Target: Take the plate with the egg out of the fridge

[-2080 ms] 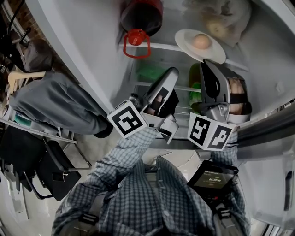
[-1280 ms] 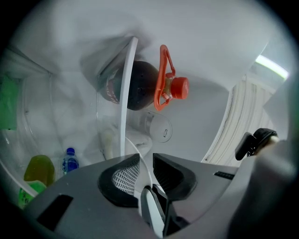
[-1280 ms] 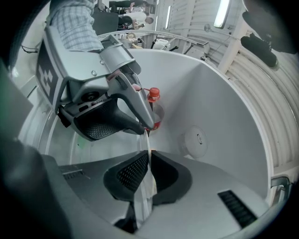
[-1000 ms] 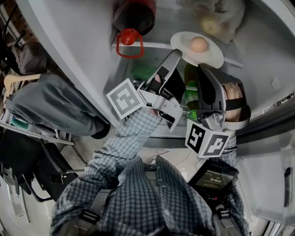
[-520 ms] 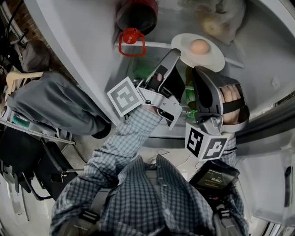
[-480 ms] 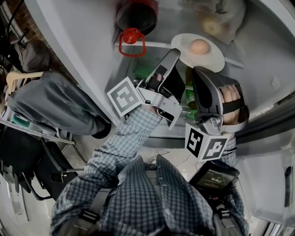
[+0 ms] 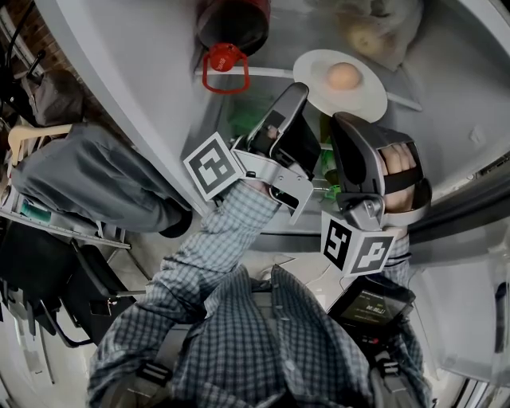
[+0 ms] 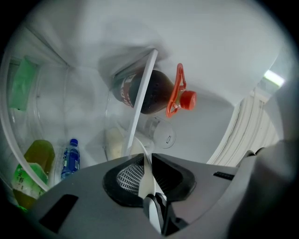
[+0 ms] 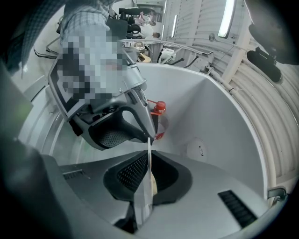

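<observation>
White fridge wall [image 7: 135, 88], glass shelf [image 7: 263, 72], dark chair [image 7: 40, 263], ceiling strip light [image 9: 229, 16]

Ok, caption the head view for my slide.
Left gripper and right gripper grip the plate, egg on top.

The head view's top edge cuts off the dark red-capped plastic bottle [image 7: 233, 20] and the crumpled clear bag [image 7: 374, 32] — contents unclear. Both gripper views show the white round plate [image 8: 140, 107] only edge-on.

Head view dim, desaturated; fridge interior [image 7: 454, 88] evenly grey, soft shadows. Gripper views: heavy fisheye, black vignetted corners. Overhead light strip [image 9: 229, 18] blown out. Edge-on plate [image 8: 140, 102] bright; left tongs [image 8: 145, 161] soft-focus.
</observation>
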